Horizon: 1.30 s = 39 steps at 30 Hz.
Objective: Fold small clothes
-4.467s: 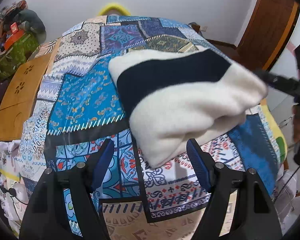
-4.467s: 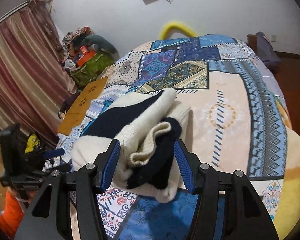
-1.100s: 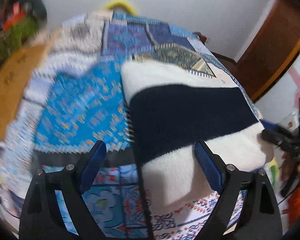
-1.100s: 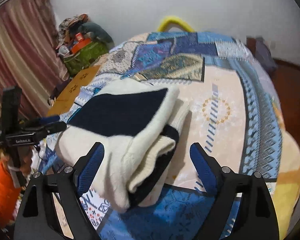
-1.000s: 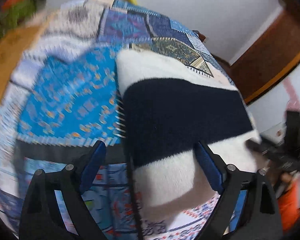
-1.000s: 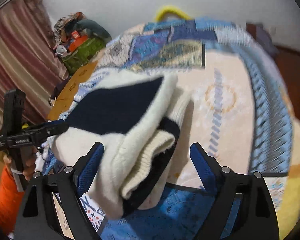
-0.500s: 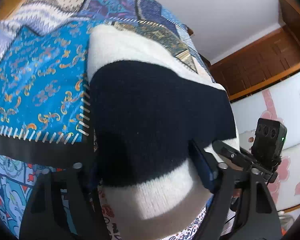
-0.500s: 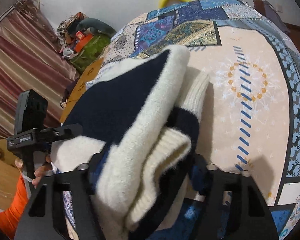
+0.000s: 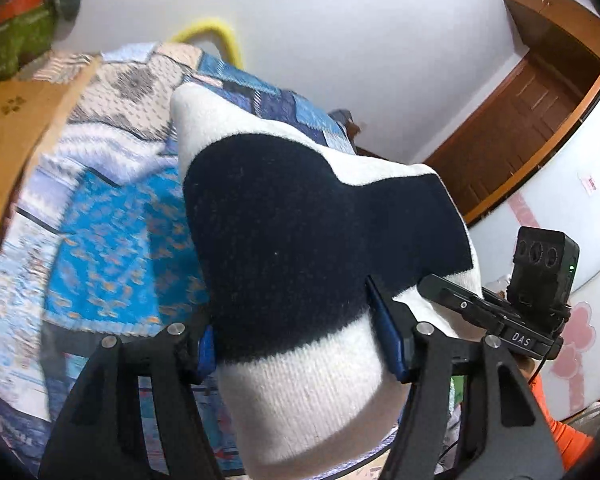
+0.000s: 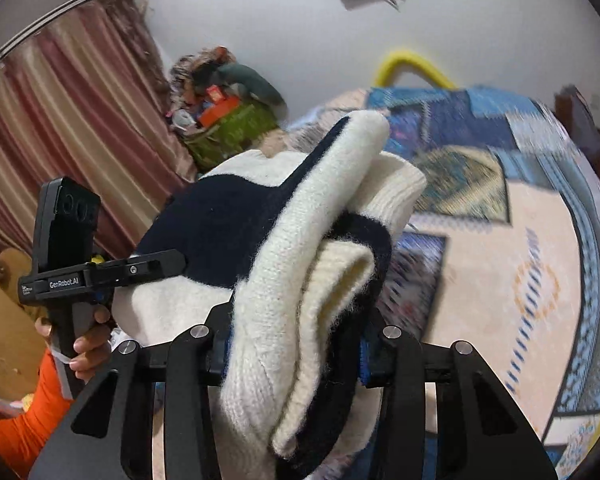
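A folded cream and navy knit sweater point(image 9: 300, 248) is held up off the patchwork bedspread point(image 9: 112, 216) between both grippers. My left gripper point(image 9: 300, 340) is shut on one end of the folded sweater. My right gripper point(image 10: 296, 348) is shut on the other end, where the stacked layers point(image 10: 324, 264) show edge on. The left gripper also shows in the right wrist view point(image 10: 140, 268), and the right gripper in the left wrist view point(image 9: 472, 304).
The bed point(image 10: 520, 264) fills the middle. A wooden board point(image 9: 12, 120) lies along its left side. A pile of bags and boxes point(image 10: 228, 116) stands by the striped curtain point(image 10: 60, 128). A wooden door point(image 9: 520, 120) is at the right.
Both grippers have closed on the folded sweater's ends and lifted it off the bed. The views have tilted up towards the wall.
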Each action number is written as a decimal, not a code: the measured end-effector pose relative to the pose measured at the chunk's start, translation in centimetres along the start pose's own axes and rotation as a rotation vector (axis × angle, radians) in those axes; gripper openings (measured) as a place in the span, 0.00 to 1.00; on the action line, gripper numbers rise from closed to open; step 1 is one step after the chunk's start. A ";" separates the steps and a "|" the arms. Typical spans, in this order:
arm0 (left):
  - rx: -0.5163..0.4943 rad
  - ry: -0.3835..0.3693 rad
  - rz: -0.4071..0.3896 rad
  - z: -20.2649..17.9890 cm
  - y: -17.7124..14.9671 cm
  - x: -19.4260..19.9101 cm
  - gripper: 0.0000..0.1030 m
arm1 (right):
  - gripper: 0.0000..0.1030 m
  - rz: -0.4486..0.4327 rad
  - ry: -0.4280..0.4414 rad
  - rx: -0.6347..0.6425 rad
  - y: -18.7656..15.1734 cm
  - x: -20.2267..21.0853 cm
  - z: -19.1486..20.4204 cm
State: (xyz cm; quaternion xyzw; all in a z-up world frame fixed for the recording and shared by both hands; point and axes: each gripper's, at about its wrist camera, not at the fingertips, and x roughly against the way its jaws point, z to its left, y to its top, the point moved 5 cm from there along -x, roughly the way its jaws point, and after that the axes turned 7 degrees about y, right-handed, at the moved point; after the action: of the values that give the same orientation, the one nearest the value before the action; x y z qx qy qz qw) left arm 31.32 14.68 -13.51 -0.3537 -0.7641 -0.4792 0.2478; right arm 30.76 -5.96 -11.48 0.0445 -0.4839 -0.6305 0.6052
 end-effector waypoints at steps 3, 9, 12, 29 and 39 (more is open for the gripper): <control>0.028 0.025 0.006 2.1 -0.3 0.3 0.62 | 0.38 0.007 0.013 0.012 0.4 -1.6 1.3; 0.113 0.053 0.114 6.9 -3.5 -2.9 0.62 | 0.38 0.112 0.007 -0.018 -2.2 -6.5 1.3; 0.145 0.060 0.188 8.7 -5.9 -5.4 0.63 | 0.38 0.182 -0.010 -0.048 -4.0 -8.5 0.3; 0.027 0.217 0.016 7.6 -5.3 0.6 0.75 | 0.53 0.151 -0.104 0.001 -4.3 -5.4 1.3; -0.134 0.289 -0.313 -1.1 -3.7 14.0 0.75 | 0.53 -0.094 -0.122 0.123 -0.7 4.6 7.6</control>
State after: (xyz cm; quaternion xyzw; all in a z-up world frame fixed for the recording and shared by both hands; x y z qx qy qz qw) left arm 19.75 16.89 -5.10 -0.1740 -0.7328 -0.6072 0.2533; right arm 24.17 -5.56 -5.49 0.0659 -0.5551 -0.6288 0.5405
